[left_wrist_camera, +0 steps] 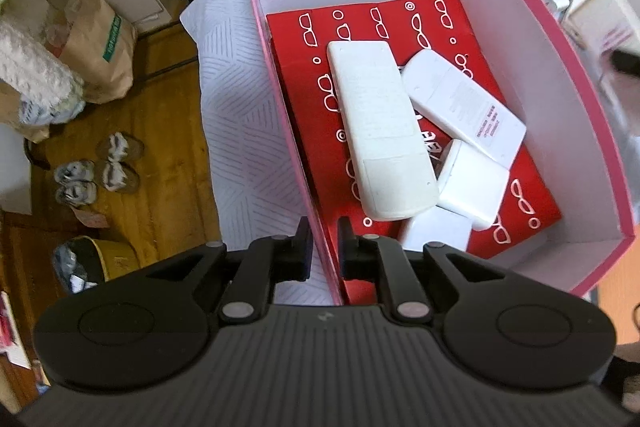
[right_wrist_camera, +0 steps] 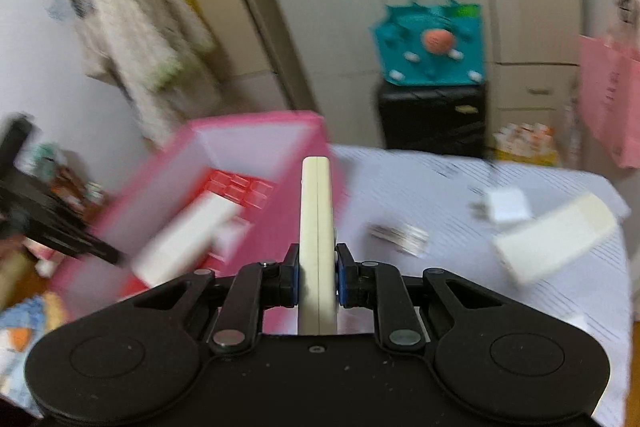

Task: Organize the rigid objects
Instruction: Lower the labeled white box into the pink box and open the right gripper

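Observation:
A pink box stands on the white-clothed table. In it, on a red case printed with glasses, lie a long white remote, a second remote and a white block. My left gripper points down and is shut on the box's near left wall, one finger inside and one outside. My right gripper is shut on a cream remote held edge-on, just right of the pink box. The right wrist view is blurred.
On the cloth to the right lie a white charger, a cream block and a small silvery item. A black case with a teal bag stands behind. Slippers and a paper bag are on the floor at left.

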